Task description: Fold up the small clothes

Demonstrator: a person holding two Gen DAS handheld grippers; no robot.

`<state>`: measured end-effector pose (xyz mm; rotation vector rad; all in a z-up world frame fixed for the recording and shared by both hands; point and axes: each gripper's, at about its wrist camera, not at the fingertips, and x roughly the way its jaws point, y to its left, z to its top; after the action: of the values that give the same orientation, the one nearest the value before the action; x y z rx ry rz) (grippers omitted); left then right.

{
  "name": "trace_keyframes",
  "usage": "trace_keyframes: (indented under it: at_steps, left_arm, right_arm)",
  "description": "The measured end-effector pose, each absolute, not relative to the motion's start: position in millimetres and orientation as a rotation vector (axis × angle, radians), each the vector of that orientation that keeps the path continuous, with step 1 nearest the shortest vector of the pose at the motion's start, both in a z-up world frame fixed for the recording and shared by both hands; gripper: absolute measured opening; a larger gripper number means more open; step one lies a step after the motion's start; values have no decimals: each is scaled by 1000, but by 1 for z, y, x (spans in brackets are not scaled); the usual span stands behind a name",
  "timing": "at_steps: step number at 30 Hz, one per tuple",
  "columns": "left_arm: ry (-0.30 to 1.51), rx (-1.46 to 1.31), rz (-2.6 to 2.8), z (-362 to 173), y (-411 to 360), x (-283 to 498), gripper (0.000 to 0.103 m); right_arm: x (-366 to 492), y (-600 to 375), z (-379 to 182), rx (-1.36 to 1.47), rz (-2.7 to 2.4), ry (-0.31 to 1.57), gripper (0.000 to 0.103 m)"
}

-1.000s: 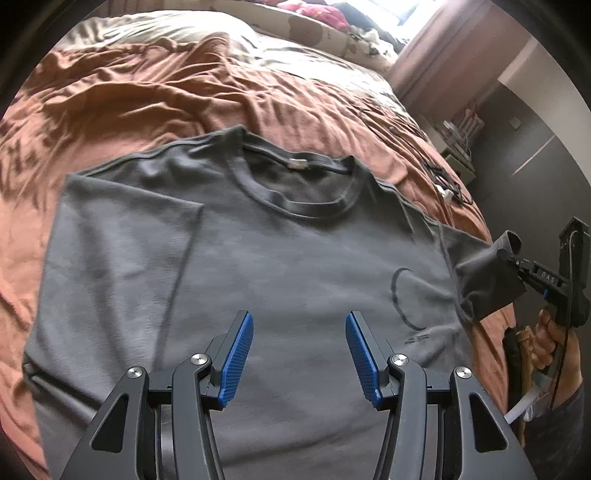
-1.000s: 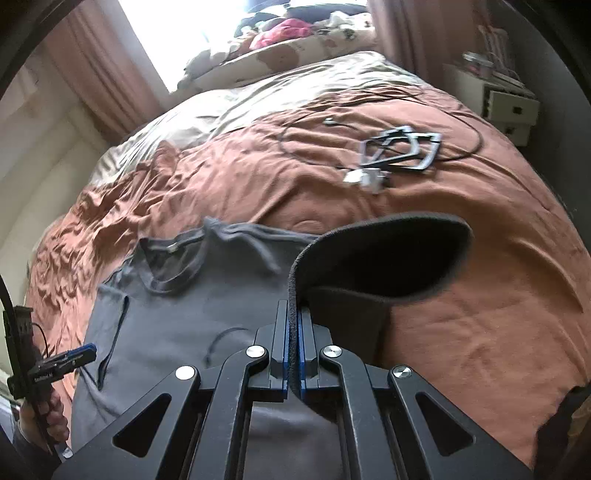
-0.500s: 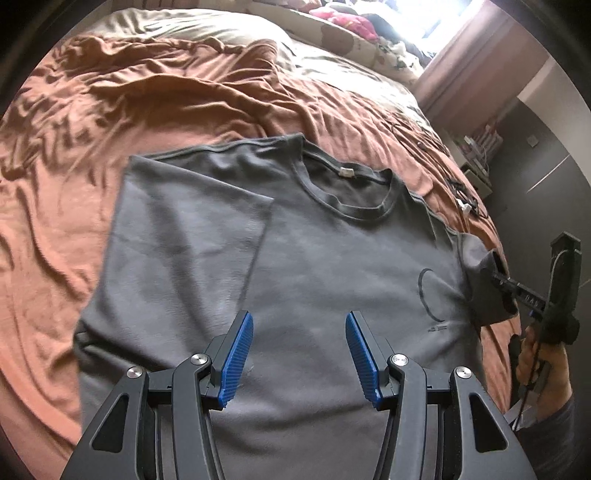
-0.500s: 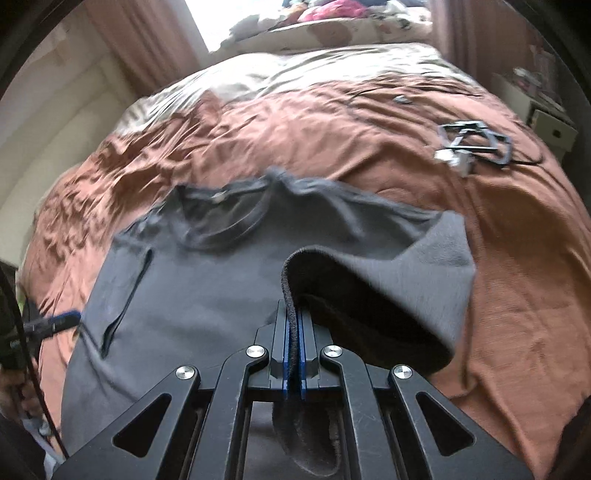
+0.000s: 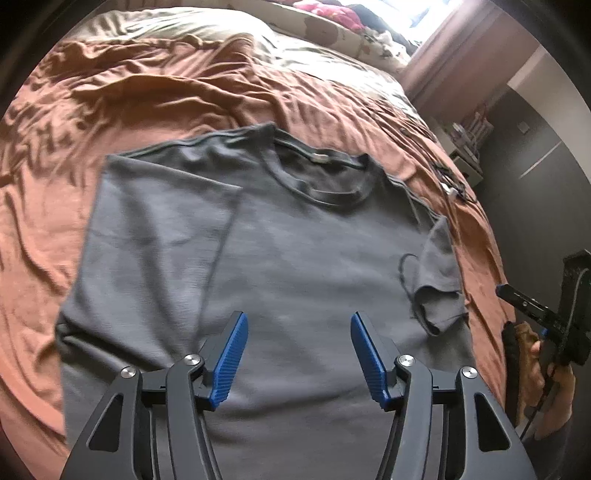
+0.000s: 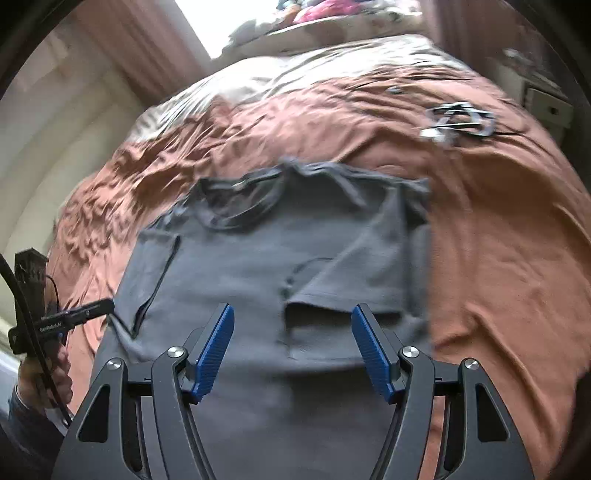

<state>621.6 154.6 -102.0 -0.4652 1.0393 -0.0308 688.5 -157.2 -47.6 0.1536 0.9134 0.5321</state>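
Note:
A dark grey T-shirt (image 5: pixel 295 258) lies face up on a rust-brown bedsheet (image 5: pixel 147 103), collar away from me. Its left sleeve (image 5: pixel 159 221) is folded in over the body. Its right sleeve (image 5: pixel 437 273) lies folded in over the chest, loosely crumpled. My left gripper (image 5: pixel 297 354) is open and empty above the shirt's lower middle. My right gripper (image 6: pixel 291 347) is open and empty just above the folded right sleeve (image 6: pixel 354 266). The right gripper also shows in the left wrist view (image 5: pixel 524 306), off the shirt's right edge.
A black and white frame-like object with cables (image 6: pixel 458 122) lies on the sheet beyond the shirt's right shoulder. Pillows and a pile of clothes (image 5: pixel 332 18) sit at the head of the bed. A small shelf unit (image 5: pixel 465 147) stands beside the bed on the right.
My right gripper carried the right sleeve inward over the chest, opened and let it go. The sleeve now lies on the shirt. The left gripper stayed open, shifting slightly.

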Motion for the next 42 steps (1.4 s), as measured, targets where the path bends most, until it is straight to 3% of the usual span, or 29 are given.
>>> trace_keyframes:
  at_steps: [13,18,20,23,33,39,41,42]
  left_arm:
    - [1079,-378,-129,-110,79,660,60]
    - [1102,-342,-159,-117,52,673,60]
    - [1112,-346,-173,-122,42,677,60]
    - [1132,-332,-188,-131,25,682,60]
    - [1164,-398,-242,-156,-26,695,60]
    - [1185,-431,-277,-166,-47,699,44]
    - [1195,-438,-284,-170,-51,701,22]
    - [1204,-440,-285,-172,-54,702,20]
  right_arm:
    - [644,-239,-85,381,397,892,64]
    - [640,-251,-108,458,394,912,57]
    - [642,-253,-117,458,386,926,47]
    - [647,-248,-129,419,383,940,42]
    - [666,-233,-150,346,386,974,36]
    - [671,-229,-150,293,388,948,32]
    - [672,-226,-152,284,386,942,31]
    - [673,-225,-153,281,383,938,30]
